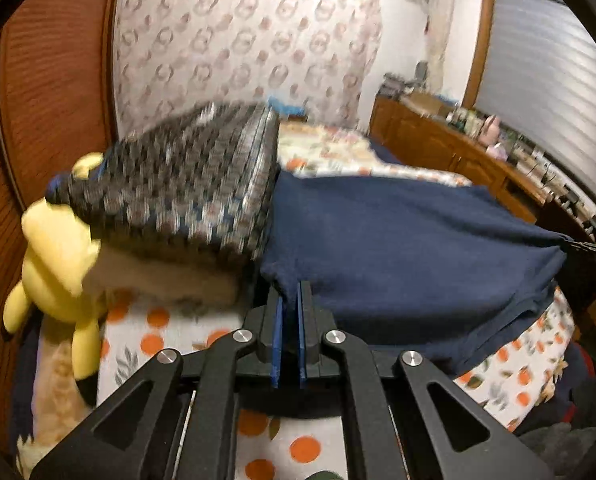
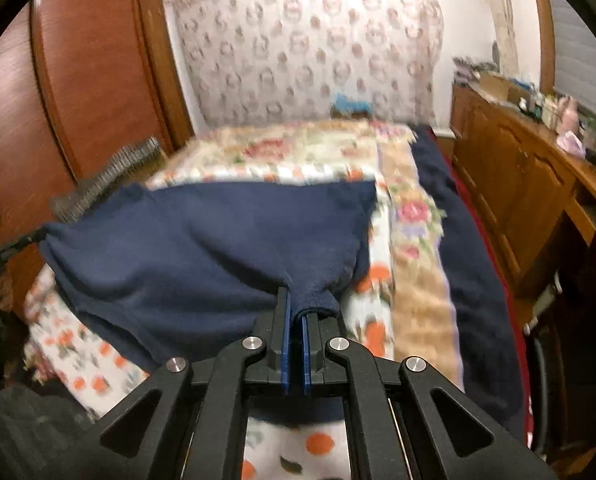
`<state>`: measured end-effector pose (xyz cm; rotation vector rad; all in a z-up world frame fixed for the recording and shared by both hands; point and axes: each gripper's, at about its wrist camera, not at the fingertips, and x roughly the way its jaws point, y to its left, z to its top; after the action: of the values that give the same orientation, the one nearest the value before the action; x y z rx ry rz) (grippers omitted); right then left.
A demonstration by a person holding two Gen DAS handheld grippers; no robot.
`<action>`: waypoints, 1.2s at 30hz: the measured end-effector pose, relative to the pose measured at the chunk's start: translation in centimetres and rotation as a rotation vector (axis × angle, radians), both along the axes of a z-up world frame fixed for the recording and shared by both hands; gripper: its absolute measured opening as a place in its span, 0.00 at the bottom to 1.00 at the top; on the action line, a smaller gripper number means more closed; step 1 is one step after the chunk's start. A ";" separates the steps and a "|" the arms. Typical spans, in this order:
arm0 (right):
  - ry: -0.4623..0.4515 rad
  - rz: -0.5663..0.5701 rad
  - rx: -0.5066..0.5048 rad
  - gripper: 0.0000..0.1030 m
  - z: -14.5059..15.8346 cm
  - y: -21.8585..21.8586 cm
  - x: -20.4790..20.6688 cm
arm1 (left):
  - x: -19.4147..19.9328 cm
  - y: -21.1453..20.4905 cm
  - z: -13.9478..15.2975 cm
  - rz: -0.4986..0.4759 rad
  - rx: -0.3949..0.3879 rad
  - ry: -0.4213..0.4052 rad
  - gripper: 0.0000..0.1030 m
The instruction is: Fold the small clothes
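A dark navy garment (image 1: 398, 240) is stretched over the bed between both grippers. My left gripper (image 1: 292, 292) is shut on its near left corner, blue pads pressed together on the cloth. In the right wrist view the same navy garment (image 2: 202, 240) spreads to the left, and my right gripper (image 2: 298, 304) is shut on a bunched, ribbed corner of it. The opposite gripper shows at each picture's edge, holding the far corner: the right gripper (image 1: 586, 246) and the left gripper (image 2: 2, 248).
The bed carries an orange-print sheet (image 1: 154, 320) and a floral quilt (image 2: 282, 156). A folded checkered blanket (image 1: 186, 184) and a yellow plush toy (image 1: 58, 256) lie at the left. A wooden wardrobe (image 2: 98, 68) stands left, a cluttered wooden dresser (image 2: 530, 168) right.
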<state>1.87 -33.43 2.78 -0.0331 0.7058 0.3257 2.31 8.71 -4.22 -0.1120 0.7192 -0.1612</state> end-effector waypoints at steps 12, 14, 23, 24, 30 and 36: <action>-0.035 -0.032 -0.079 0.39 -0.5 2.5 1.2 | 0.0 -0.5 -1.5 0.011 0.041 0.028 0.68; -0.058 -0.027 -0.098 0.44 -0.5 2.8 0.4 | -0.1 -0.8 -1.6 0.008 0.053 0.027 0.73; -0.136 -0.009 -0.108 0.58 -0.4 4.6 -0.7 | -0.3 -1.2 -2.0 0.021 0.068 0.036 0.73; -0.137 -0.002 -0.106 0.58 -0.7 5.0 -0.7 | -0.4 -1.3 -2.0 0.021 0.067 0.037 0.73; -0.100 0.052 -0.086 0.58 -3.4 7.5 0.5 | -0.4 -1.2 -2.4 0.027 0.067 0.049 0.73; -0.030 0.113 -0.064 0.58 -6.9 10.4 2.5 | -0.2 -0.3 -3.1 0.036 0.051 0.064 0.73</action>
<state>4.33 -23.03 -4.14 -0.1386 0.6855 0.4102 2.16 8.41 -7.28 -0.0812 0.7837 -0.1052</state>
